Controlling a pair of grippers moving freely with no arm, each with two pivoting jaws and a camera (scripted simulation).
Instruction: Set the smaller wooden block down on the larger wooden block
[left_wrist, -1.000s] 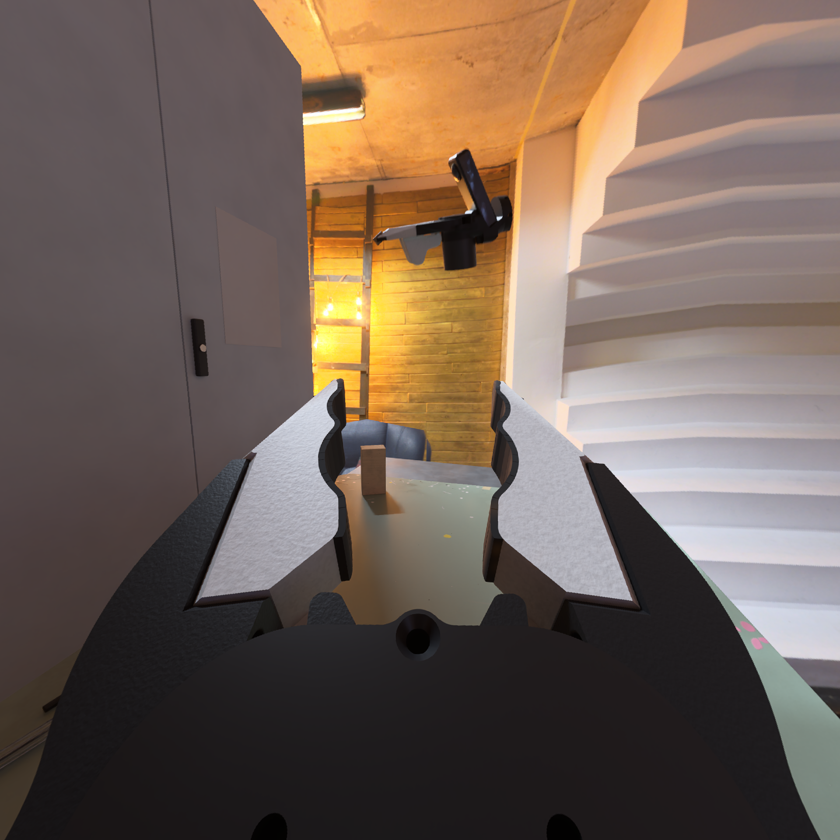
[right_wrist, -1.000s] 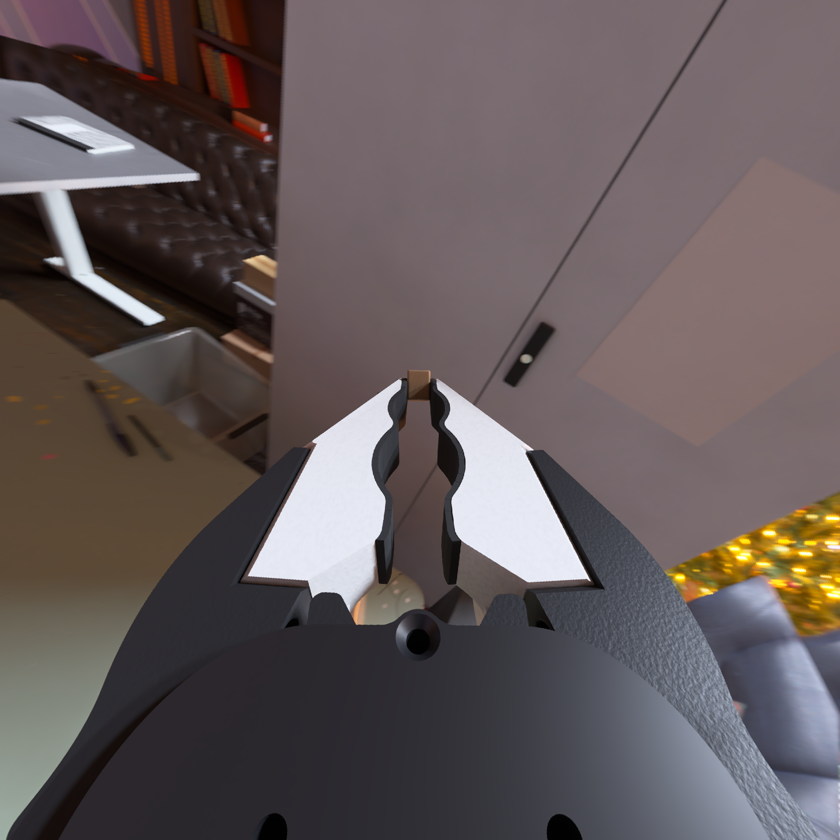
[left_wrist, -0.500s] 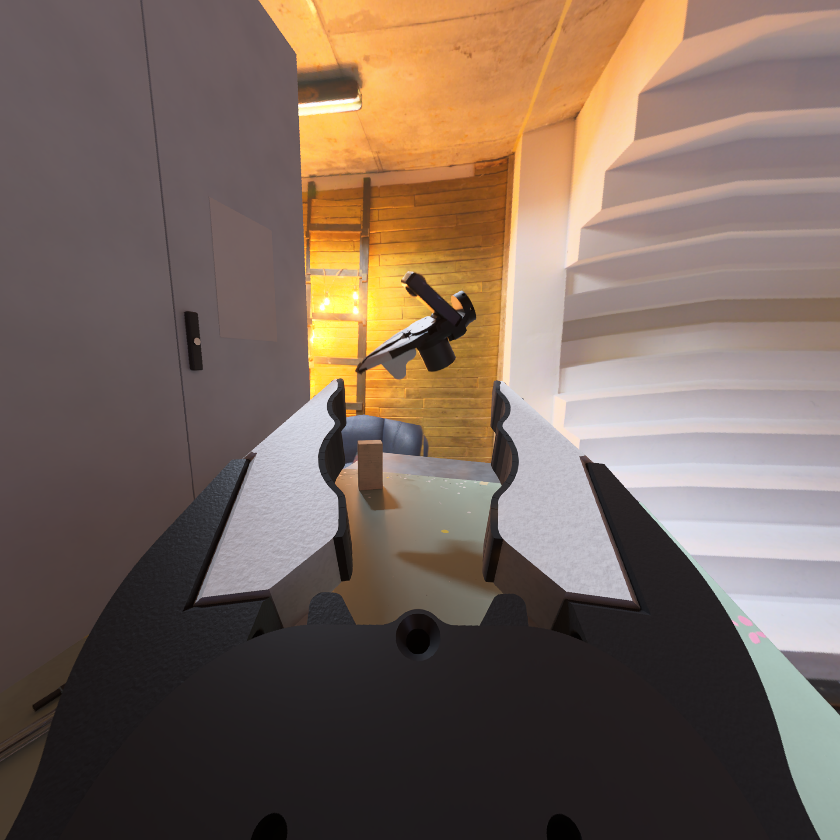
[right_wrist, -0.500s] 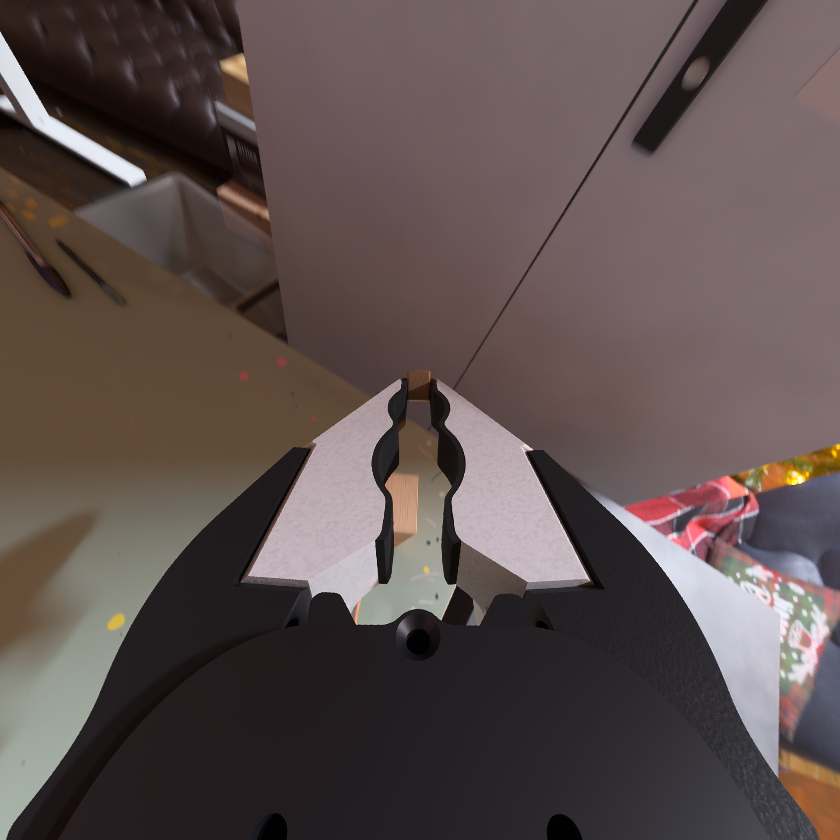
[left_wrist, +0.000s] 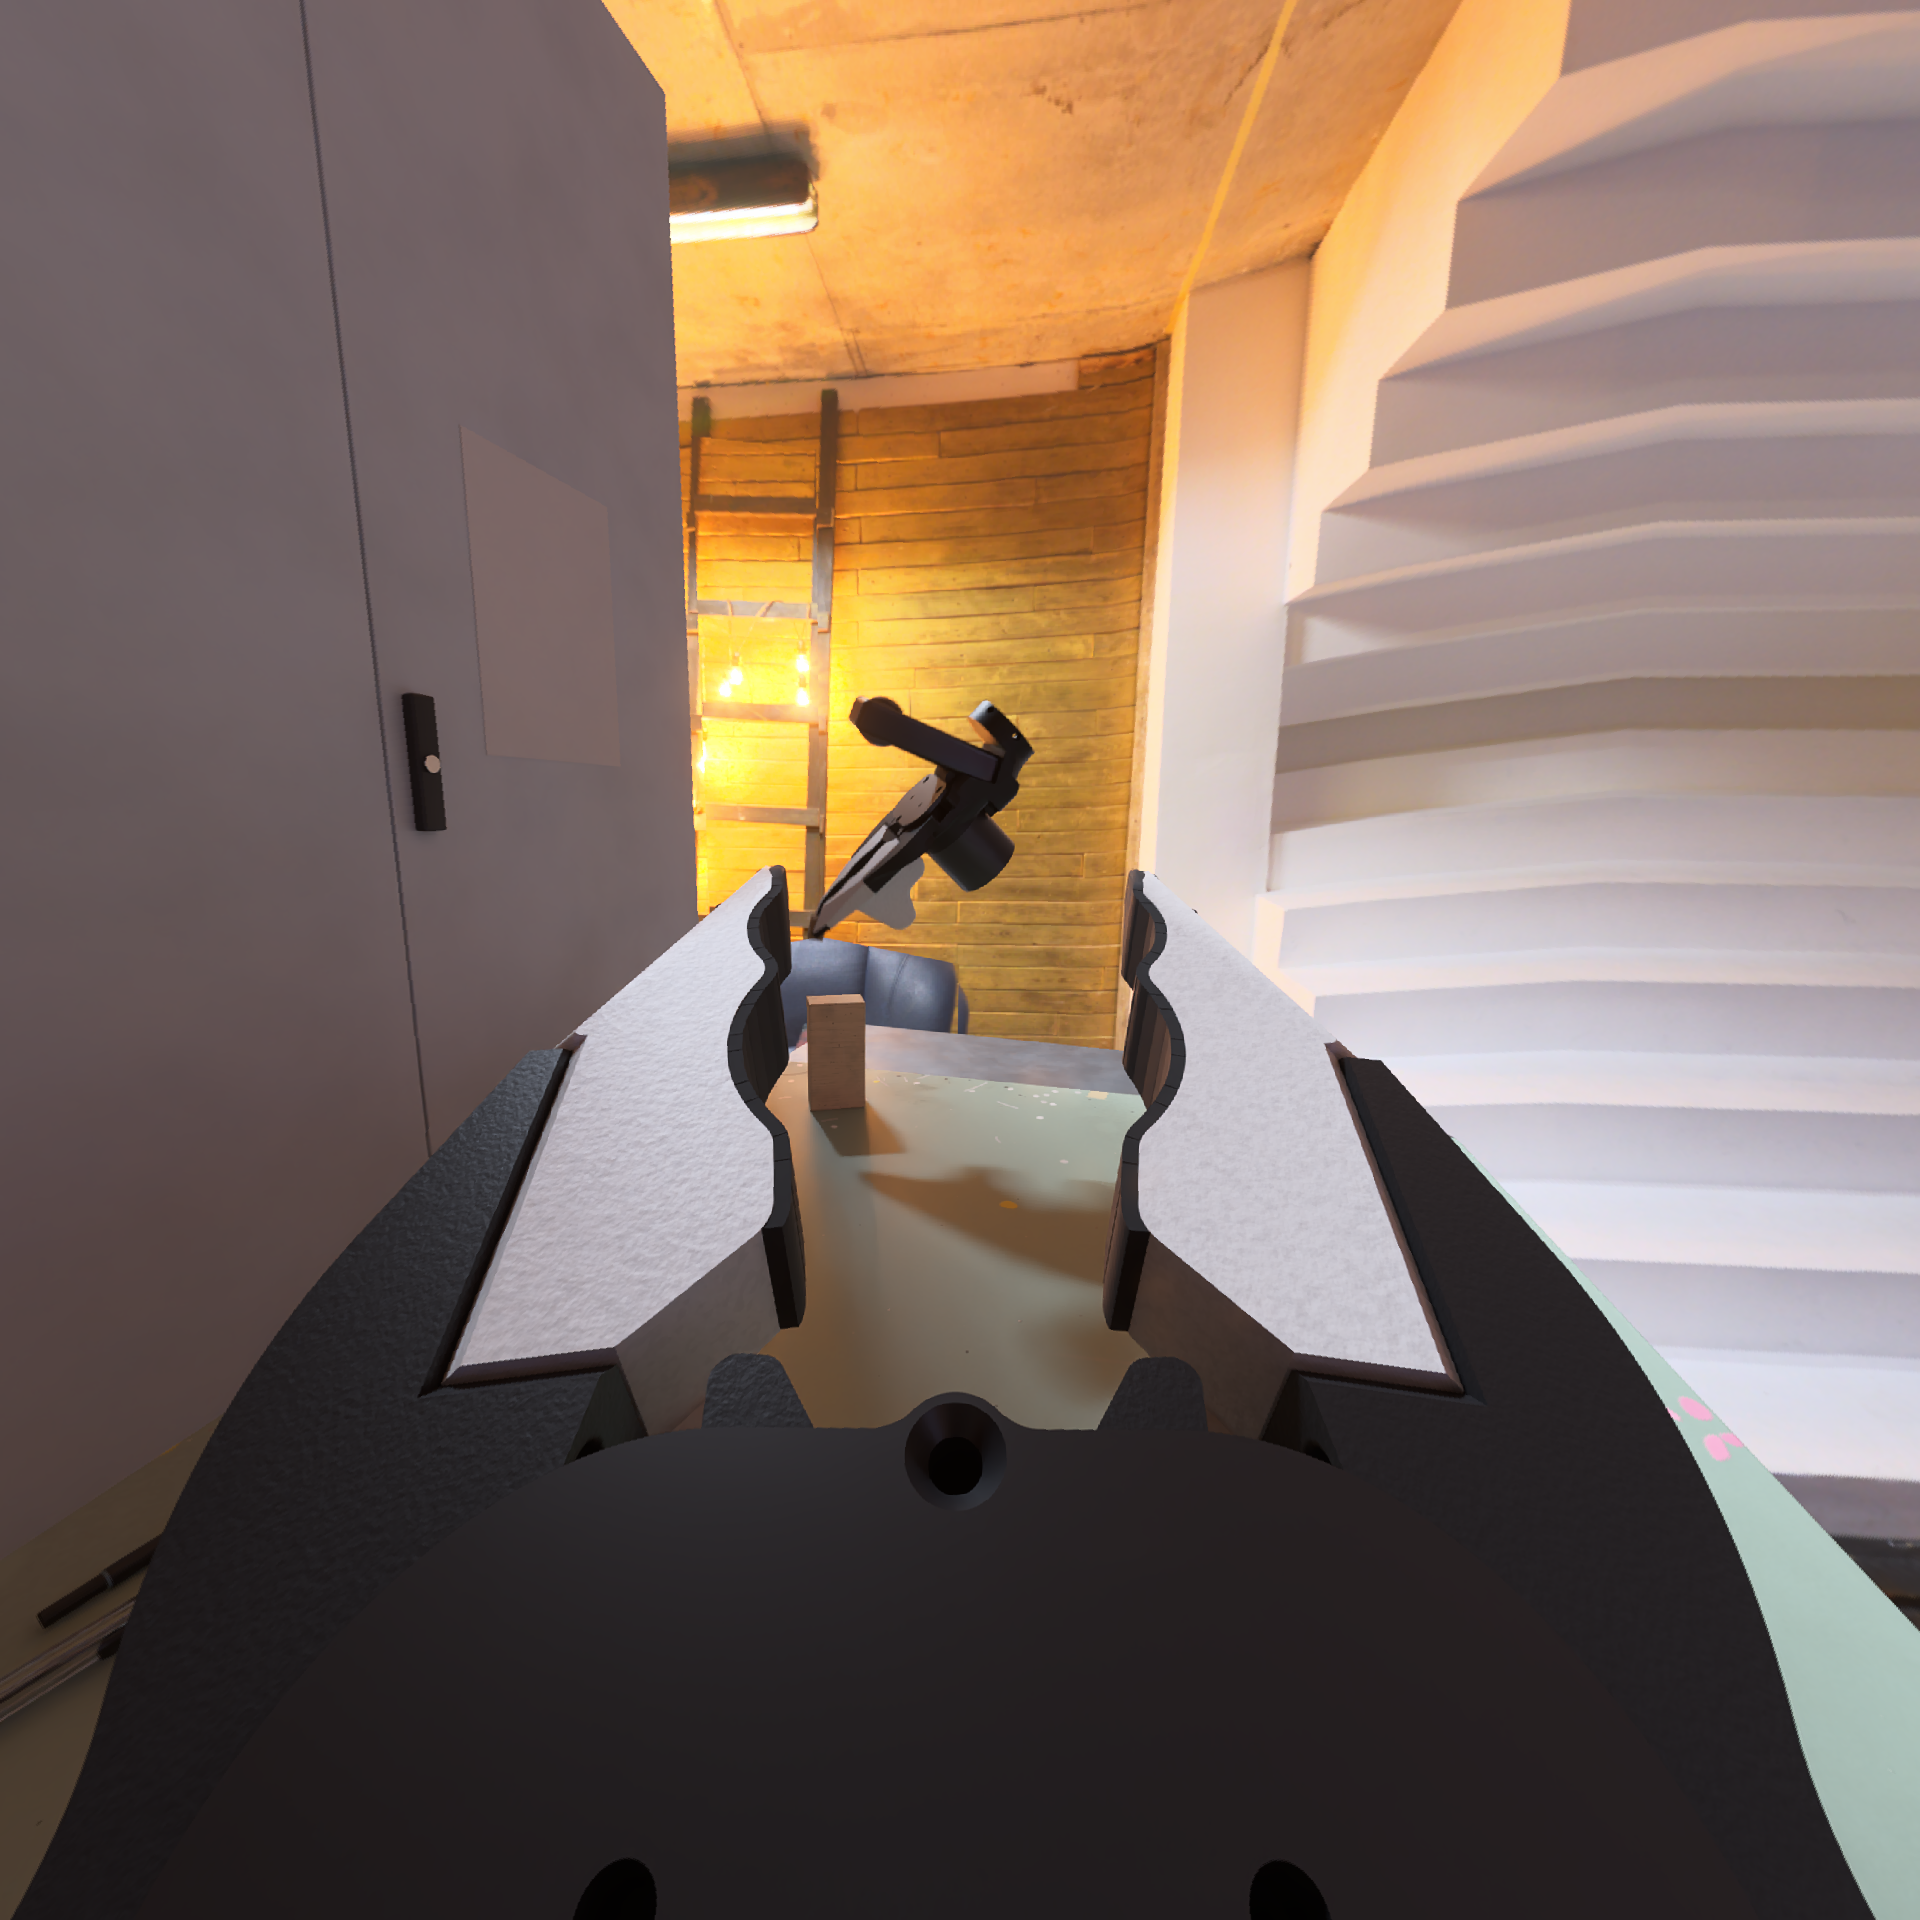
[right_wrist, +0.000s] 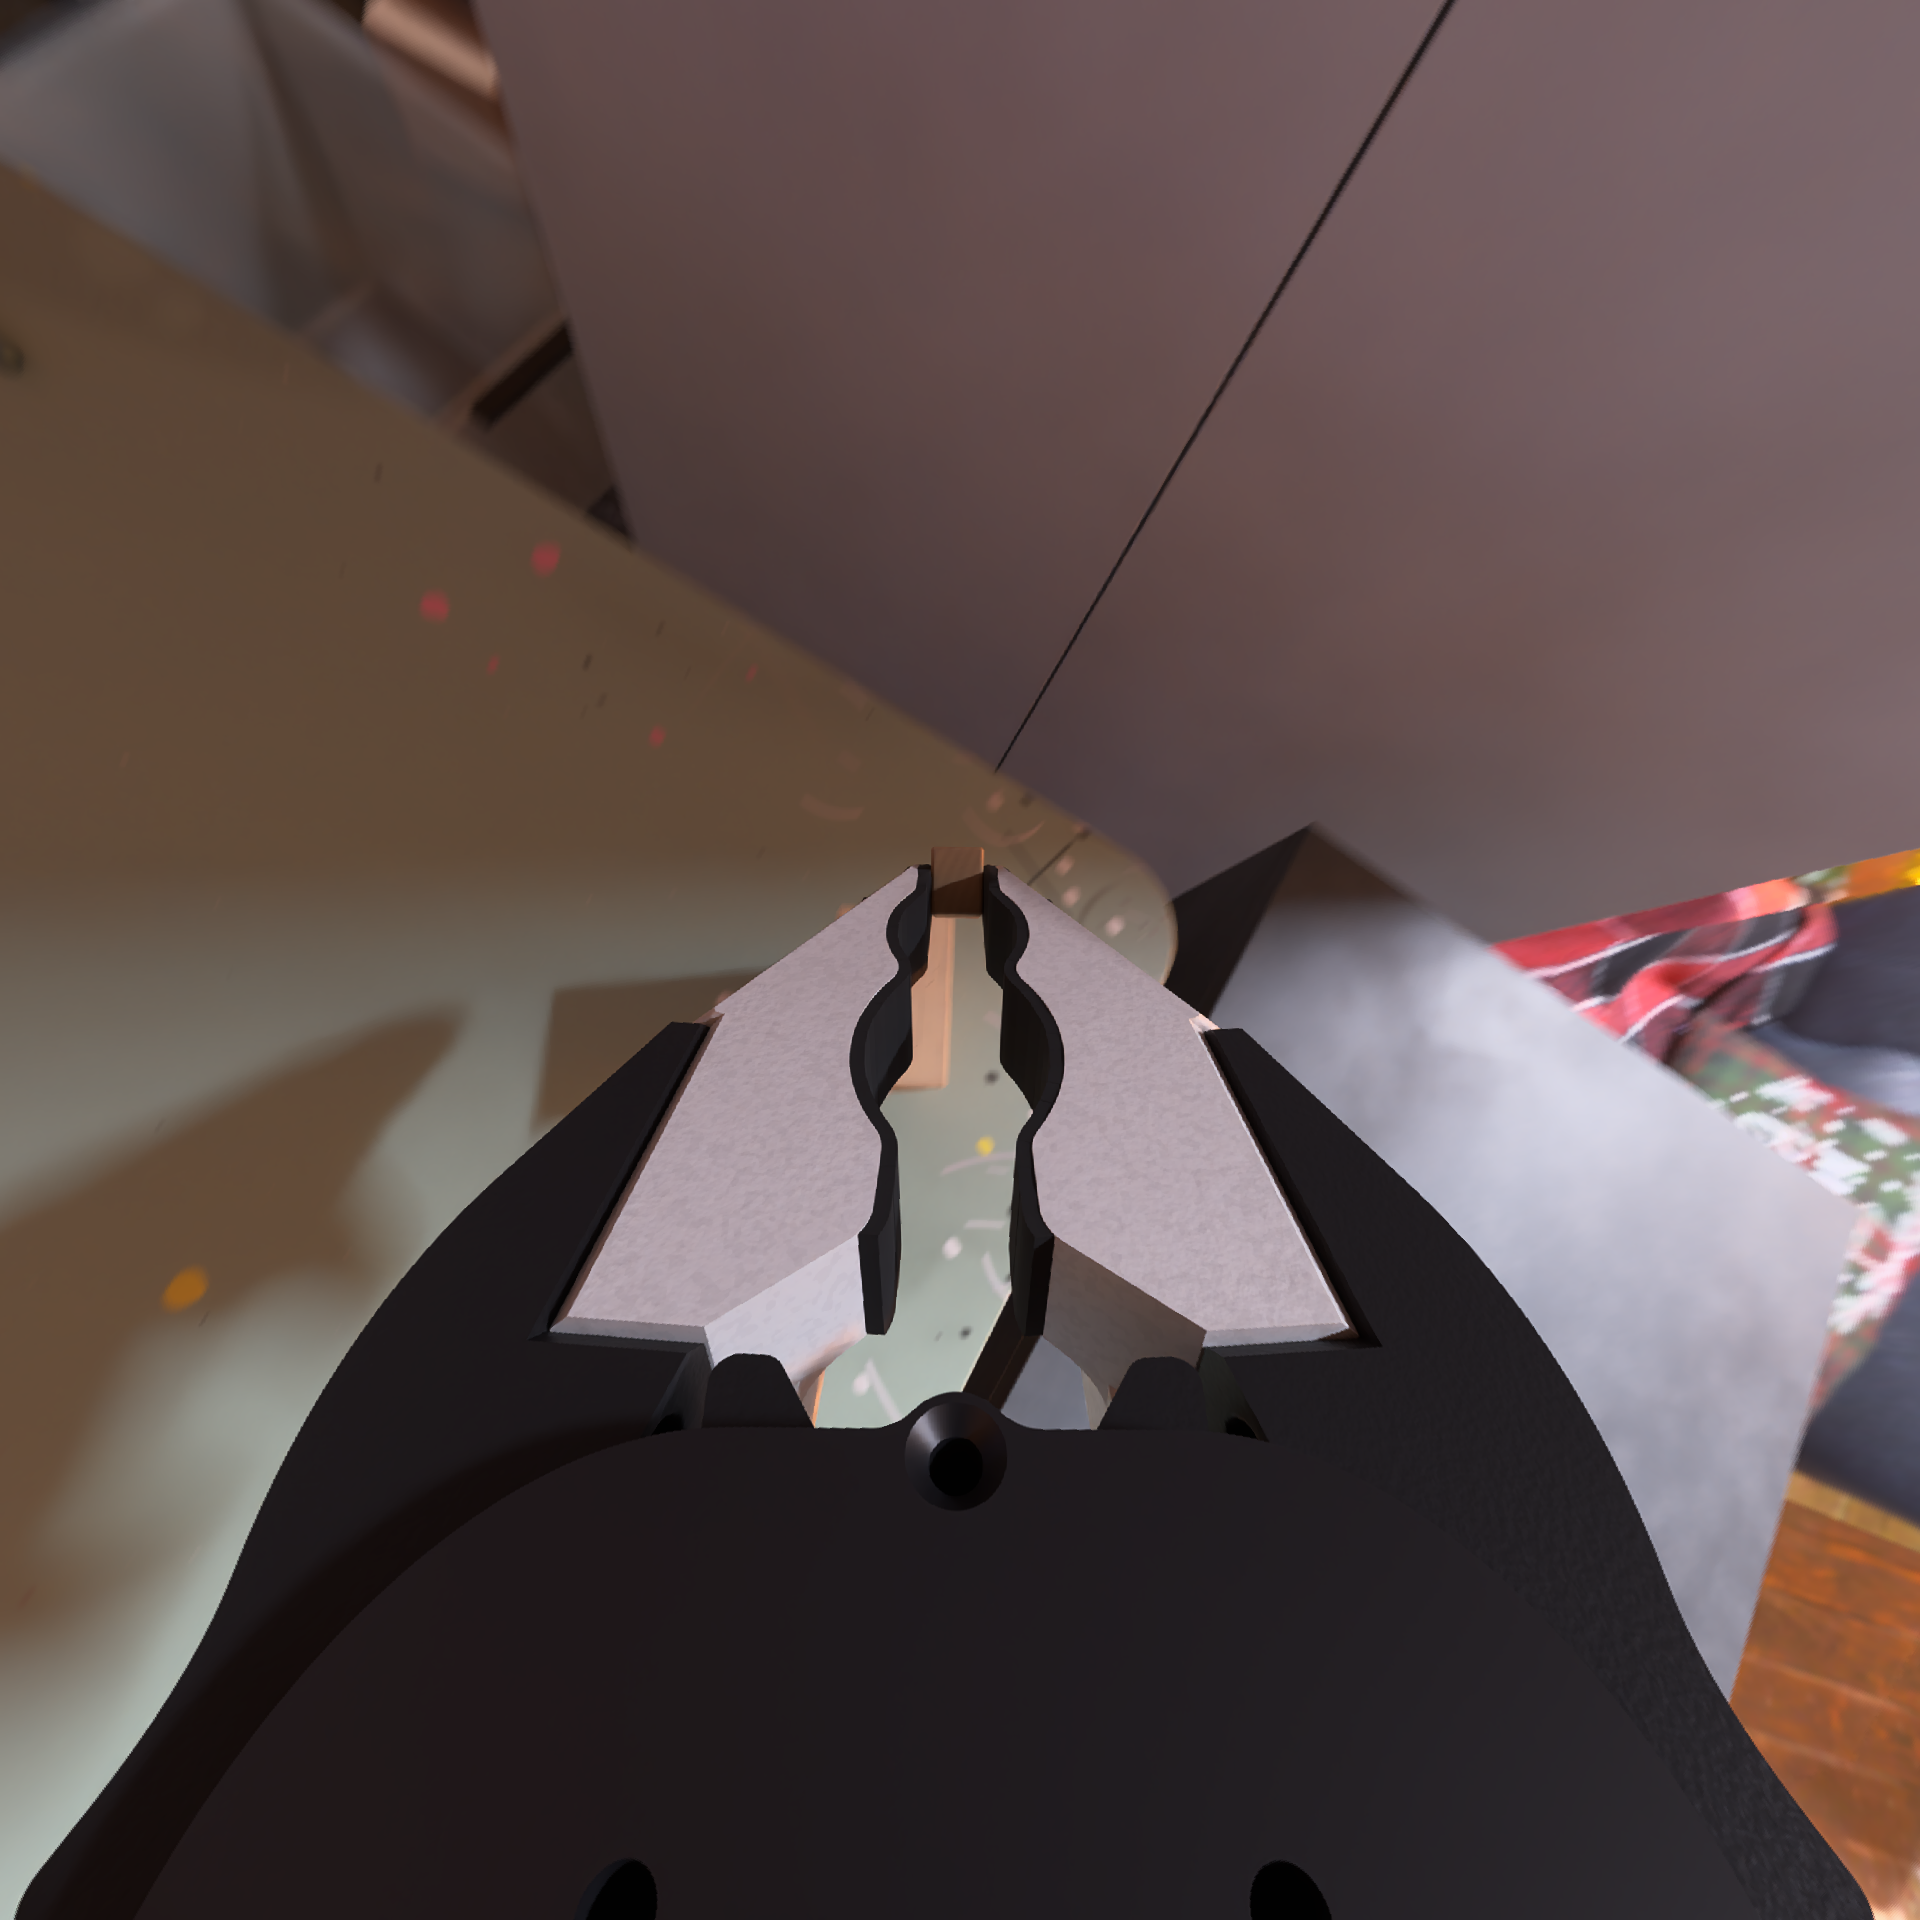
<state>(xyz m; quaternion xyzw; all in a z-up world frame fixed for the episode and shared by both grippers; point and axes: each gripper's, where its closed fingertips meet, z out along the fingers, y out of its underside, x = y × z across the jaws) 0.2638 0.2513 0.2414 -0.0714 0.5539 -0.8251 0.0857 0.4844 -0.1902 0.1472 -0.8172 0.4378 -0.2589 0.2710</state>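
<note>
The larger wooden block (left_wrist: 834, 1051) stands upright at the far end of the pale green table (left_wrist: 966, 1226). My left gripper (left_wrist: 954, 904) is open and empty, low over the table, with the block seen far ahead between its fingers. My right gripper (right_wrist: 957, 891) is shut on the smaller wooden block (right_wrist: 957, 864), which sticks out at the fingertips. It points steeply down, and the larger block (right_wrist: 928, 1003) shows between its fingers, below the small one. In the left wrist view the right gripper (left_wrist: 821, 925) hangs just above and behind the larger block.
A tall grey cabinet (left_wrist: 312, 623) stands close along the table's left side and also shows in the right wrist view (right_wrist: 1143, 364). A blue-grey armchair (left_wrist: 883, 977) sits beyond the table's far edge. White stairs (left_wrist: 1610, 727) rise on the right. The table corner (right_wrist: 1132, 914) is near the block.
My right gripper has come down and tilted more steeply towards the larger block, still holding the smaller block. My left gripper has barely moved.
</note>
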